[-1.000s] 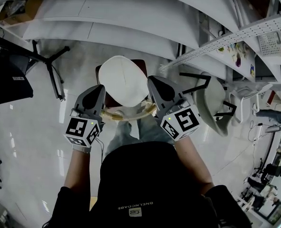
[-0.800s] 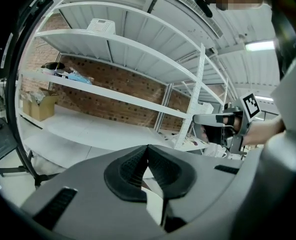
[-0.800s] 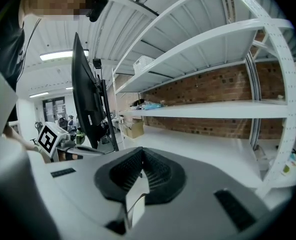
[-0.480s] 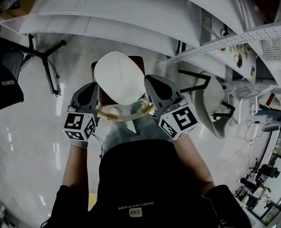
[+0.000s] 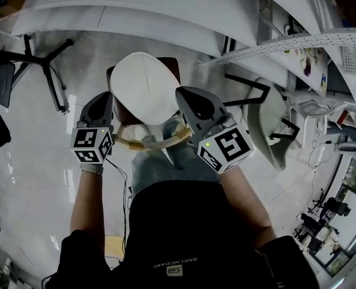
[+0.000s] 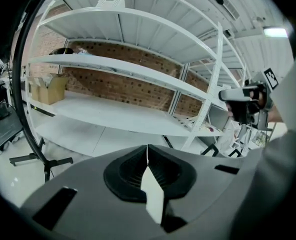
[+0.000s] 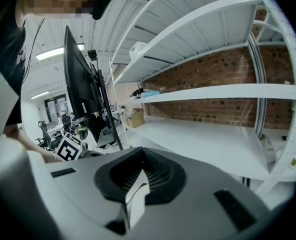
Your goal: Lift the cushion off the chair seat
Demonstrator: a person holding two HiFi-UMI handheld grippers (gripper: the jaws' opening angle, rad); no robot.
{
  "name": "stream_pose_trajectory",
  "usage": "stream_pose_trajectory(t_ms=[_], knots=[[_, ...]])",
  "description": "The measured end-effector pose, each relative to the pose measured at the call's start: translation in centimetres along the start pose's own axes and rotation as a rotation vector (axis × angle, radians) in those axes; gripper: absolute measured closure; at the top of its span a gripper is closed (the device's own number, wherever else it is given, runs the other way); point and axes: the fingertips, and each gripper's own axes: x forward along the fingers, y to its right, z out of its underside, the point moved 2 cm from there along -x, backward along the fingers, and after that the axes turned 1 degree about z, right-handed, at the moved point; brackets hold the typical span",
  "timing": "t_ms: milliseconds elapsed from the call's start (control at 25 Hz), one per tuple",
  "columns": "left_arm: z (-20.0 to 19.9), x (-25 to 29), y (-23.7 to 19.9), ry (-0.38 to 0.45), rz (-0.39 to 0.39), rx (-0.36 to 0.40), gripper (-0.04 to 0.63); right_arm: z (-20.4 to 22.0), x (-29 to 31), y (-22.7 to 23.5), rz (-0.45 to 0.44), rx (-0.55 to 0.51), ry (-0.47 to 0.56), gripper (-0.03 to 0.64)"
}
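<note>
— White metal shelving (image 5: 166,8) against a brick wall (image 6: 128,86), and a glossy pale floor (image 5: 33,143). Start at the fingers for me.

— On the left gripper (image 6: 147,159) the dark ribbed pads (image 6: 130,173) are pressed together. Only a thin white fold of the cushion (image 5: 147,88) is pinched in the seam. The right gripper (image 7: 143,168) is the same: its jaws are closed tight on a thin pale fold at the cushion's opposite edge.

— And the cushion itself?

— In the head view it's a white oval held between the two grippers, the left one at its left edge and the right one at its right edge. It lies over the dark chair seat (image 5: 173,68), which peeks out at the cushion's upper right and left. Whether it's clear of the seat or touching it, I can't tell from above.

— Around that?

— A tan curved rail (image 5: 157,143) runs below the cushion, between the grippers and close to the person's jeans (image 5: 160,167). Further out there's a black tripod stand (image 5: 46,63) on the floor to the left. A pale shell chair (image 5: 268,125) stands to the right, well apart from the cushion. A cardboard box (image 6: 48,90) sits on a shelf in the left gripper view.
</note>
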Motion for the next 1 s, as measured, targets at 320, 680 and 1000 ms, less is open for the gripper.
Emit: stream_pose_trajectory(t_ms=[320, 680, 1000], knots=[[5.4, 3.3, -3.2, -0.080, -0.026, -0.035, 0.581, 3.3, 1.9, -0.2, -0.008, 0.012, -0.067, 0.607], [12.0, 7.7, -6.3, -0.182, -0.050, -0.030, 0.580, 9.5, 3.7, 1.3, 0.017, 0.055, -0.177, 0.607], [16.6, 11.4, -9.2, -0.266, -0.066, -0.045, 0.549, 13.7, 5.7, 2.4, 0.027, 0.099, -0.234, 0.607]])
